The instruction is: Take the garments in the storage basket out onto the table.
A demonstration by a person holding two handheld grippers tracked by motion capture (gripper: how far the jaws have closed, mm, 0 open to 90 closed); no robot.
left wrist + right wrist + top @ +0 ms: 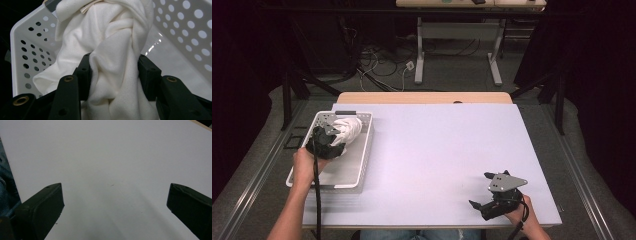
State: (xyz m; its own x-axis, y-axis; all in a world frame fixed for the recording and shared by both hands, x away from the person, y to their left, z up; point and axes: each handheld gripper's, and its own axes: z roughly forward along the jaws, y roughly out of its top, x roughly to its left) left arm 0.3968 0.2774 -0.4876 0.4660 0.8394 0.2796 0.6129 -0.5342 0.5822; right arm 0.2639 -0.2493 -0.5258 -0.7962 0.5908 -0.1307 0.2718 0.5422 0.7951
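A bunched white cloth point(348, 129) lies in the far half of a white perforated basket point(368, 150) at the table's left. My left gripper point(339, 137) reaches into the basket from the near side, and its grey plate covers part of the cloth. In the left gripper view both black jaws press on a thick twisted fold of the cloth point(112, 37), so the left gripper point(113, 72) is shut on it, with the basket wall point(30, 50) behind. My right gripper point(480, 189) rests near the table's front right; its jaws stand wide open over bare white table point(112, 150), right gripper point(115, 195) holding nothing.
The white table top point(442, 150) stretches between the basket and the right gripper. A wooden strip point(422, 96) runs along its far edge. Beyond it stand a desk's white legs point(419, 60) and floor cables. Denim-clad legs point(3, 192) sit at the table's near edge.
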